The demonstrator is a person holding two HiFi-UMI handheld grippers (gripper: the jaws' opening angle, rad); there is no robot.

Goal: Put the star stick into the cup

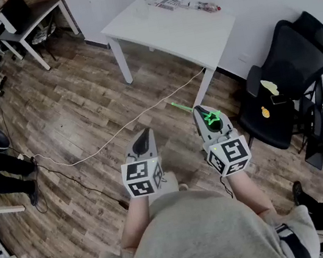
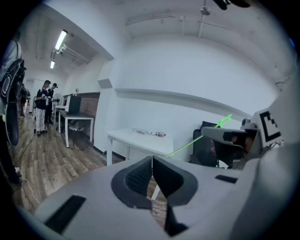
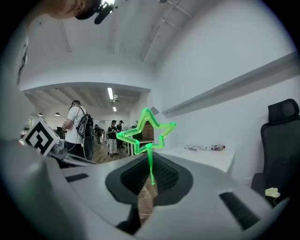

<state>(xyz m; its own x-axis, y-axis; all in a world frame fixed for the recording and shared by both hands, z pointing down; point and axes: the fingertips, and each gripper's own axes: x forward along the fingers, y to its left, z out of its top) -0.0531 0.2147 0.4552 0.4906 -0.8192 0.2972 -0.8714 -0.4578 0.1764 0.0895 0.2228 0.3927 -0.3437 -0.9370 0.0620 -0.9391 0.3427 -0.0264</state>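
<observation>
While the person stands on the wood floor (image 1: 71,110), the right gripper (image 3: 150,164) has its fingers pinched onto the thin green star stick (image 3: 146,132). The star sits just above the fingertips, and the stem runs down between them. The left gripper (image 2: 152,165) is just beside the right one. Its fingers are pressed together with nothing between them.

The white table (image 1: 181,32) is far out in front of both sets of fingers. Some small things (image 1: 167,2) lie on its far side. I cannot tell from here which one is the cup. So I think the job is at its start: the stick is in the pinch, and now it must be carried over.

To do this part well, I would keep the pinch firm, because the stem is thin and could slip or twist. Walk up close first, so the cup is right under the fingers. Then turn the stick so its bare end points down, and lower it slowly into the cup. Only then let the fingers spread. The empty left fingers could steady the cup if it looks light.
</observation>
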